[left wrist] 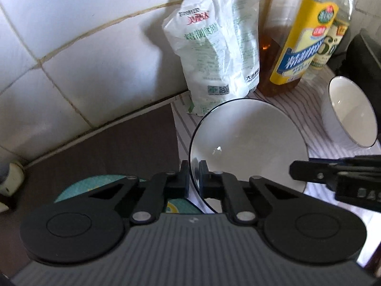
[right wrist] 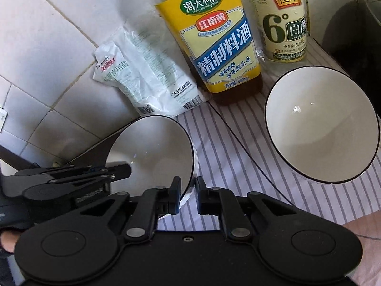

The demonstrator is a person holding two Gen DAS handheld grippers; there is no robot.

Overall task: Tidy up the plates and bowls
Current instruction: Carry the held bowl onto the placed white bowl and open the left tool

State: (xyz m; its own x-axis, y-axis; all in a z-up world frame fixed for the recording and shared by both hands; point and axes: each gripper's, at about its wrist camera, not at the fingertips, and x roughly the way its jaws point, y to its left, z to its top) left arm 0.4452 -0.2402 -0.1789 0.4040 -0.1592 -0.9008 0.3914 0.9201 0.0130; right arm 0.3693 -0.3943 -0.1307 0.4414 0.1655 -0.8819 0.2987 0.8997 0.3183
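A white bowl with a dark rim [left wrist: 247, 143] is tilted up off the striped cloth. My left gripper [left wrist: 194, 169] is shut on its near rim. The same bowl shows in the right wrist view [right wrist: 152, 152], and my right gripper [right wrist: 188, 186] is shut on its right rim. The left gripper shows there from the side [right wrist: 71, 178], and the right gripper shows at the right of the left wrist view [left wrist: 333, 174]. A second white bowl [right wrist: 321, 126] stands on the cloth to the right; it also shows in the left wrist view [left wrist: 350, 112]. A teal plate [left wrist: 100, 186] lies under my left gripper.
A salt bag [left wrist: 219, 54], a yellow-labelled cooking wine bottle [right wrist: 219, 40] and a vinegar bottle [right wrist: 281, 19] stand against the tiled wall [left wrist: 71, 47]. A striped cloth [right wrist: 228, 147] covers the counter. A dark appliance [right wrist: 352, 38] is at the far right.
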